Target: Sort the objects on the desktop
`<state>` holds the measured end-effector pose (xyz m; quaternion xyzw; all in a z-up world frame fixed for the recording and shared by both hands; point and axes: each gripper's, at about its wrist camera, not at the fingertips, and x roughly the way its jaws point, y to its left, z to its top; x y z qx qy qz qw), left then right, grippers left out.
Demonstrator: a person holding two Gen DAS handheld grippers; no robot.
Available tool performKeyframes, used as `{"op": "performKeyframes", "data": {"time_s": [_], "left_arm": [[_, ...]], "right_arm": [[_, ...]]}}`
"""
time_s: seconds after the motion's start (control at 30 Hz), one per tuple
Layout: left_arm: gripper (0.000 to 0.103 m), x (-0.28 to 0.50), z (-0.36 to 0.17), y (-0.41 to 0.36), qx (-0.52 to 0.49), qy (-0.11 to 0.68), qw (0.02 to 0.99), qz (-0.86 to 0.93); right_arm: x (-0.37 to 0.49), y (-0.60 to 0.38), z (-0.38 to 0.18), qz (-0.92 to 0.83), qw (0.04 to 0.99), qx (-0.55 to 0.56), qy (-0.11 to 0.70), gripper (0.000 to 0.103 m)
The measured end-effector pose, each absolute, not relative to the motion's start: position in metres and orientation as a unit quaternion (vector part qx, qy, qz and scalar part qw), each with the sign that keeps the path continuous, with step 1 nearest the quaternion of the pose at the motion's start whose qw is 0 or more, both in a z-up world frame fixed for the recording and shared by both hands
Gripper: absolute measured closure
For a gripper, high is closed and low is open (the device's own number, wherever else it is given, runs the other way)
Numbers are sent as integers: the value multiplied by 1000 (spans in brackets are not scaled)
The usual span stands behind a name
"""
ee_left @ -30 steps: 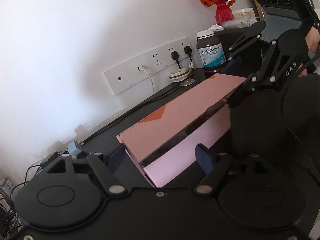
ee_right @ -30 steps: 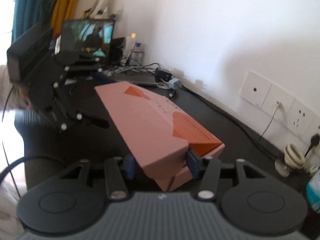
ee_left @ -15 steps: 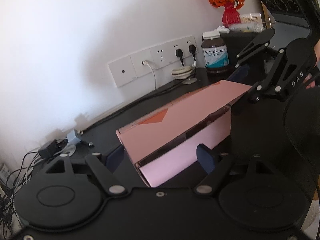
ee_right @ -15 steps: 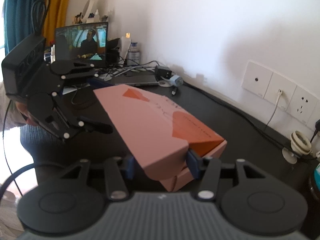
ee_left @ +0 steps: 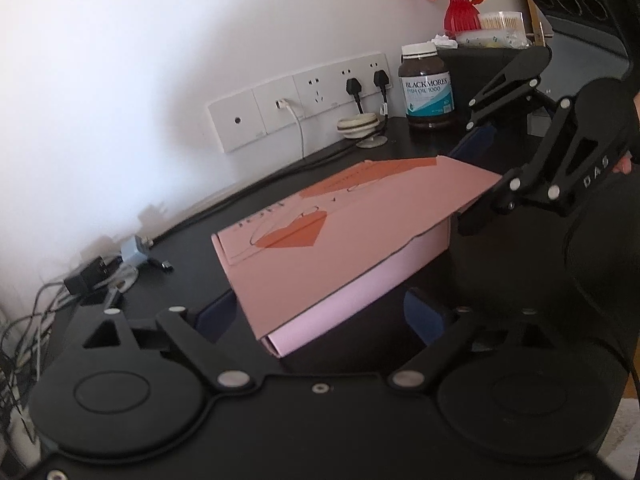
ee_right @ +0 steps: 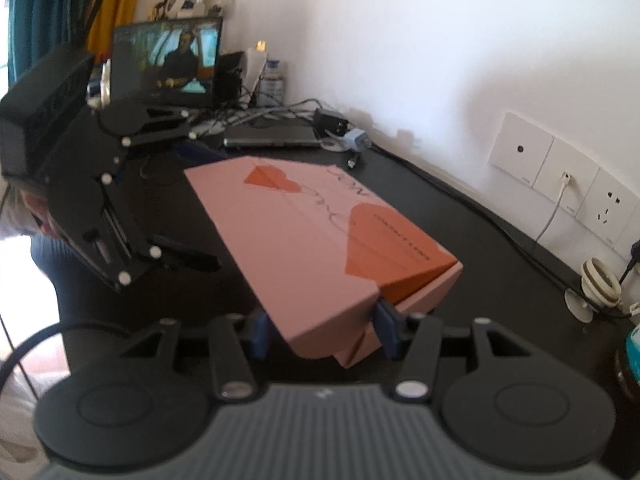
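A long pink box (ee_left: 340,232) with orange hearts on its lid lies tilted over the black desk (ee_left: 200,248). My right gripper (ee_right: 322,330) is shut on one short end of the pink box (ee_right: 304,240), a blue pad pressed on each side. In the left wrist view the right gripper (ee_left: 476,180) clamps the far corner. My left gripper (ee_left: 320,316) straddles the other end. Its jaws are opening: the right pad stands apart from the box and the left pad sits close beside it. From the right wrist view the left gripper (ee_right: 200,204) is spread wide around the far end.
A brown fish-oil bottle (ee_left: 427,84), a white cable reel (ee_left: 362,126) and wall sockets (ee_left: 304,100) line the back of the desk, and a red vase (ee_left: 460,12) stands behind them. A lit laptop (ee_right: 168,60), chargers (ee_right: 356,138) and tangled cables crowd the other end.
The dark gap under the box lid has narrowed. My left jaws have spread wider around their end. The right gripper has carried its end of the box upward.
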<state>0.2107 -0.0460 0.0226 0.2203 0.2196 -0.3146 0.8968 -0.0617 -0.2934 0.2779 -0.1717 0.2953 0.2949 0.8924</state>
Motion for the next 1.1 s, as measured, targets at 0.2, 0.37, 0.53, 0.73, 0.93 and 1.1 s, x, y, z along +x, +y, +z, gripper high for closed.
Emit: {"op": "performKeyframes", "data": {"time_s": [0.2, 0.37, 0.53, 0.73, 0.93, 1.1], "left_arm": [[6, 210, 17, -52, 228, 221, 897, -308], [3, 212, 15, -53, 222, 228, 895, -312], [7, 214, 13, -49, 220, 247, 890, -313], [7, 216, 20, -21, 175, 264, 900, -301], [7, 218, 48, 2, 95, 248, 911, -316], [7, 230, 55, -4, 80, 248, 913, -315]], "right_arm": [[-99, -308, 298, 288, 894, -182, 290, 51], [-131, -317, 305, 282, 895, -207, 276, 51], [-168, -332, 315, 277, 895, -229, 264, 43], [-201, -374, 331, 295, 893, -207, 268, 38], [-233, -445, 345, 321, 894, -136, 280, 35], [-232, -485, 339, 310, 913, -46, 261, 26]]}}
